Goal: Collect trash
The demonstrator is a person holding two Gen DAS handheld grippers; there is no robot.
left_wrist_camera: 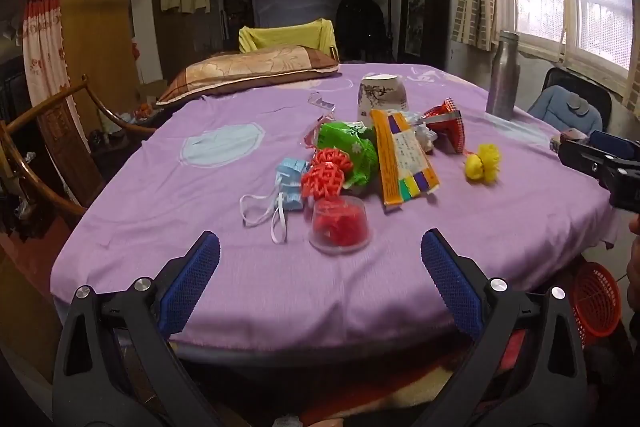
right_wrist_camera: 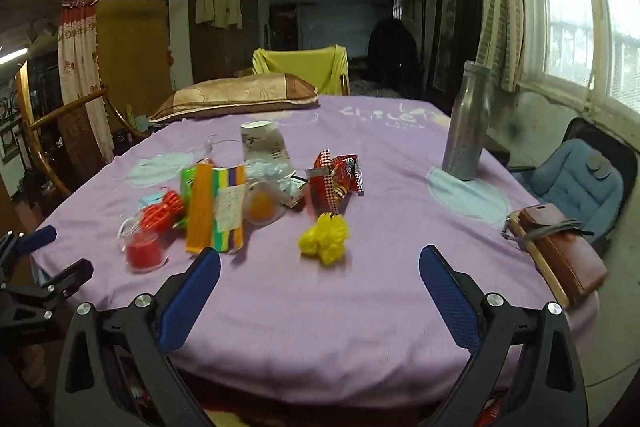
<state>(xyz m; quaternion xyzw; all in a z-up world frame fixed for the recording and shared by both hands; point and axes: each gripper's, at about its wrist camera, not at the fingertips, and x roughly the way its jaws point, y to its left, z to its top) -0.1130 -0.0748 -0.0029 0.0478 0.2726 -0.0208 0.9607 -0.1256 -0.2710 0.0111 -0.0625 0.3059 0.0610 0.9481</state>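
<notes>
Trash lies in a heap mid-table on a purple cloth (left_wrist_camera: 200,211): a clear plastic cup with red stuff (left_wrist_camera: 340,225), red foam netting (left_wrist_camera: 326,173), a blue face mask (left_wrist_camera: 286,189), a green wrapper (left_wrist_camera: 352,151), an orange-striped packet (left_wrist_camera: 404,157), a red checked snack bag (left_wrist_camera: 446,125), a yellow foam net (left_wrist_camera: 484,161) and an upturned paper cup (left_wrist_camera: 382,99). My left gripper (left_wrist_camera: 320,255) is open and empty, just short of the plastic cup. My right gripper (right_wrist_camera: 320,271) is open and empty, just short of the yellow foam net (right_wrist_camera: 326,239).
A metal bottle (right_wrist_camera: 468,131) stands at the right of the table. A brown case (right_wrist_camera: 560,255) lies at the right edge. A pillow (left_wrist_camera: 248,73) lies at the far end. A red basket (left_wrist_camera: 596,299) sits on the floor at right. Chairs flank the table.
</notes>
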